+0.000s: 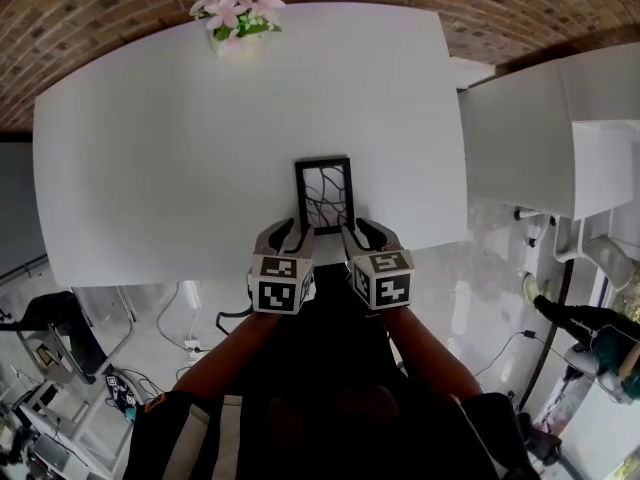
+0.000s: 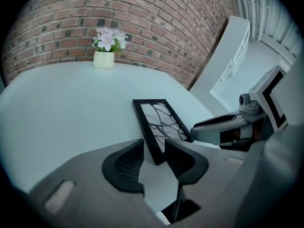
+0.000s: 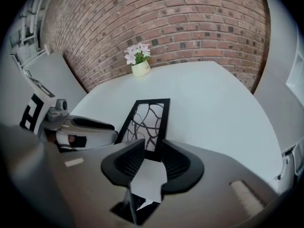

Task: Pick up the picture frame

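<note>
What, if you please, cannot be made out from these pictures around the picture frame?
- Picture frame near corners: head view, hidden behind left gripper and right gripper.
- Whether either gripper touches the frame: both gripper views, its corners pass behind the jaws.
- Flowerpot: head view, mostly covered by its flowers.

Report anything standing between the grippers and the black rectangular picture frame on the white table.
Nothing visible. Near corners of the black picture frame sit between the open jaws of the left gripper and right gripper.
</note>
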`<state>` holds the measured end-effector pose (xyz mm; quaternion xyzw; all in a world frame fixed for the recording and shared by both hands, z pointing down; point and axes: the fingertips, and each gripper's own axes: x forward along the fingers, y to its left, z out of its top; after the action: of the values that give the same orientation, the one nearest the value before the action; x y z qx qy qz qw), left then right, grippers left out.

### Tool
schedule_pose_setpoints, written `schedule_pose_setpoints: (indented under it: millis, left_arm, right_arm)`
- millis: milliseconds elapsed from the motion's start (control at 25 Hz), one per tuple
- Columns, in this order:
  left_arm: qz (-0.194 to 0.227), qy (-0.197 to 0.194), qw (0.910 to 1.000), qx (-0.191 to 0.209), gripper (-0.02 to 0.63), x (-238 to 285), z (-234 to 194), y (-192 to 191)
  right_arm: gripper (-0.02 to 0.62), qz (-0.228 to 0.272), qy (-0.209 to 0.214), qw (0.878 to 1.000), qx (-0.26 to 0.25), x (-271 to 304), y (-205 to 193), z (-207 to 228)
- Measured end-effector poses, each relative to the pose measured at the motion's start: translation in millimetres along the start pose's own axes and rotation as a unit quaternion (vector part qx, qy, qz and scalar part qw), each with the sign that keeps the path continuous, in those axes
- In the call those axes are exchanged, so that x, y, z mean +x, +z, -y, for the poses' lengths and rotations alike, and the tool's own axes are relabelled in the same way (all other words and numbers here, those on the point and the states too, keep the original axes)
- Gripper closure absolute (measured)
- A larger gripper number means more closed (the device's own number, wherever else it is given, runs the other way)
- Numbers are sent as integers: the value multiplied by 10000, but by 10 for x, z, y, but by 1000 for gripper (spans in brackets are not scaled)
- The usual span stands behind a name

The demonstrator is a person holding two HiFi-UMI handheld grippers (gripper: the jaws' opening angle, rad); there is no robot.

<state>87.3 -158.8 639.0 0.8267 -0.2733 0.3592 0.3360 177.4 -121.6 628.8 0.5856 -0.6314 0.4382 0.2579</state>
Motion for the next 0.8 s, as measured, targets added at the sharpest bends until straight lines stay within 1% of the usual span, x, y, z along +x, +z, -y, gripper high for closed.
schedule_pose_setpoints:
  millis: [160, 280, 400, 480, 720, 800]
  left_arm:
    - [-37, 77, 10000, 34, 465, 49, -31, 18]
    - [-75, 101, 9999, -17, 465, 86, -36, 9]
    - [-138, 102, 9998, -63, 465, 119, -35, -17]
    - [-165, 99, 9998, -76, 465, 128, -35, -31]
    - [-165, 19, 9997, -185, 465, 176, -8, -57]
    - [-167, 40, 9997, -159, 466, 176, -12, -41]
  right_arm:
    - [480, -45, 24, 9999, 149, 46, -5, 41]
    - [477, -89, 37, 9996, 257, 84, -11, 72]
    - [477, -150, 41, 9995, 270, 99, -12, 95]
    - [477, -174, 124, 9994, 262, 121, -31, 80]
    - [476, -239, 239, 9989, 326, 170, -72, 66]
    - [476, -253, 250, 9988, 331, 176, -69, 67]
